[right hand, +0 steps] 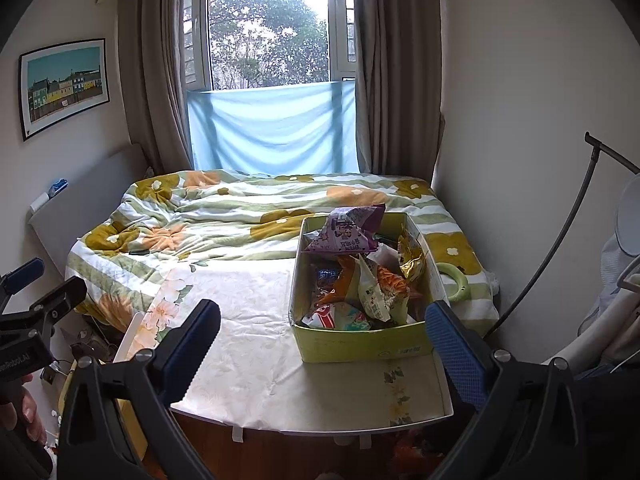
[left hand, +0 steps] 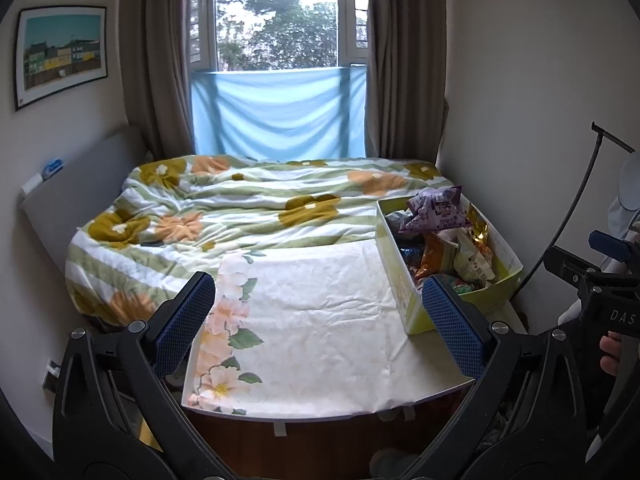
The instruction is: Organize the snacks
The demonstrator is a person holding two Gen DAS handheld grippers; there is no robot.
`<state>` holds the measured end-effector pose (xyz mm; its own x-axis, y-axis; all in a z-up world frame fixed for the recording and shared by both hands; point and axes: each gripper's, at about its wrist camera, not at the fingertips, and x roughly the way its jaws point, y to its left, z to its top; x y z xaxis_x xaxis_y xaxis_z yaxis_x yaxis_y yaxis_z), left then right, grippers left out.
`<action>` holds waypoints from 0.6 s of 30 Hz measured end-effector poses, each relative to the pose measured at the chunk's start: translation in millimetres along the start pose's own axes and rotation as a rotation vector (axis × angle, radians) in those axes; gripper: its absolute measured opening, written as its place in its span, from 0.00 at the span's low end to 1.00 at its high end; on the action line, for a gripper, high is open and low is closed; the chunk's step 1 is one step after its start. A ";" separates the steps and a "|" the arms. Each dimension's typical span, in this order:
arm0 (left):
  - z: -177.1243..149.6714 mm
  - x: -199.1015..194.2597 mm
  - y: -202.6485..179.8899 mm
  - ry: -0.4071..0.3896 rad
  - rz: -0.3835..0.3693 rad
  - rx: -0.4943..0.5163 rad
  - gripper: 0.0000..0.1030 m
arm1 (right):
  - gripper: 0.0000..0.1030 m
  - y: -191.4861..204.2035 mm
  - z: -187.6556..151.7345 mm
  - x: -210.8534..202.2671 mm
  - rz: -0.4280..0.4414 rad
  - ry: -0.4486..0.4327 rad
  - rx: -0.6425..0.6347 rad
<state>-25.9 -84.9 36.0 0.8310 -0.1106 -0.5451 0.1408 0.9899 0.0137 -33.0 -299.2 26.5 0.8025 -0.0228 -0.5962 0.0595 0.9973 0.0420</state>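
1. Bedroom: worktop, covered by a floral cloth, is set against a bed.
2. Left claw: held apart, nothing gripped.
3. Right claw: held apart, nothing gripped.
4. Snack box: placed just ahead of the right claw, filled with packets.

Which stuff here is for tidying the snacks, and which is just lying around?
For the job: green box, purple snack bag, gold packet, orange packet.

Just around: flowered quilt, framed picture, blue cloth, curtains.
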 end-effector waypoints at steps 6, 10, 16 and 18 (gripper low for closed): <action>0.2 1.2 -0.3 -0.001 0.001 0.000 0.99 | 0.99 0.2 0.0 0.2 -0.001 0.000 -0.001; -0.1 2.4 0.1 -0.001 0.001 0.000 0.99 | 0.99 0.5 0.0 0.3 -0.002 0.000 0.000; 0.6 3.0 0.3 0.000 -0.002 0.000 0.99 | 0.99 1.8 0.9 3.9 -0.005 0.005 -0.003; 0.8 2.7 0.5 0.000 -0.001 0.000 0.99 | 0.99 2.1 0.9 4.5 -0.004 0.008 -0.001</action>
<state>-23.2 -84.8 35.2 0.8309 -0.1118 -0.5451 0.1418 0.9898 0.0130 -28.8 -297.3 24.7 0.7974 -0.0267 -0.6028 0.0623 0.9973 0.0383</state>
